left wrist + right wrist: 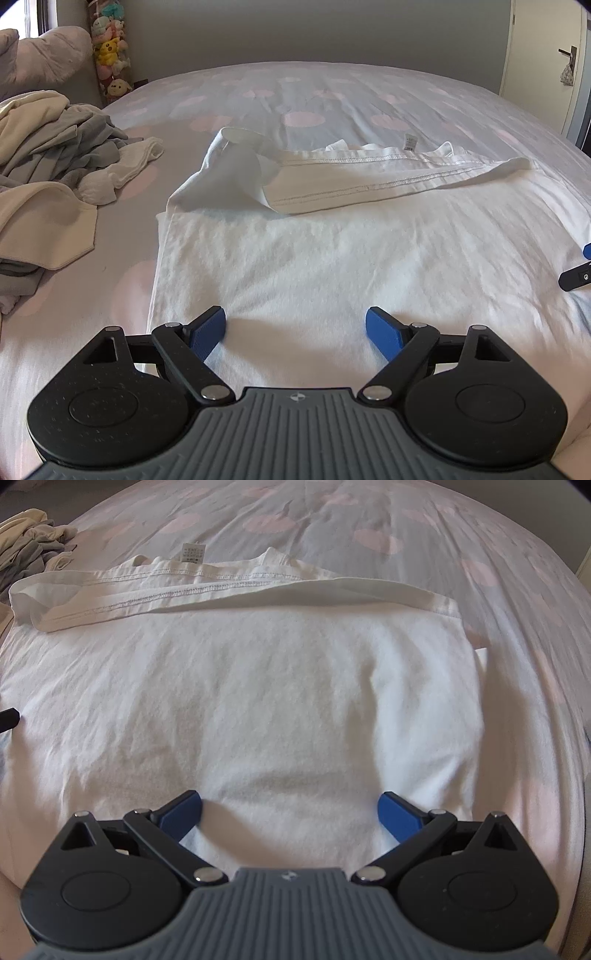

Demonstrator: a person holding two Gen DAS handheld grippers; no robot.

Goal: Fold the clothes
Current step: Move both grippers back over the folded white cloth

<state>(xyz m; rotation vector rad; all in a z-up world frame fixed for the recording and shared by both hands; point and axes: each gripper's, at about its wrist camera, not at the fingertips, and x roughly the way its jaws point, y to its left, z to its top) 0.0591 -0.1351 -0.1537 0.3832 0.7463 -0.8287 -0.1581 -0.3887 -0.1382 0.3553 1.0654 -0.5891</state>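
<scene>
White shirt [332, 251] flat on bed [295, 96], far hem folded back.
Left gripper [295, 328] and right gripper [290, 812]: jaws open, empty, over near edge. Left view alone shows clothes pile [48, 147], plush toys [109, 48], door [546, 55].

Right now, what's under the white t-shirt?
The white t-shirt lies on the pink-dotted bedsheet, its far hem folded back onto itself. Whatever else sits beneath it is covered.
</scene>
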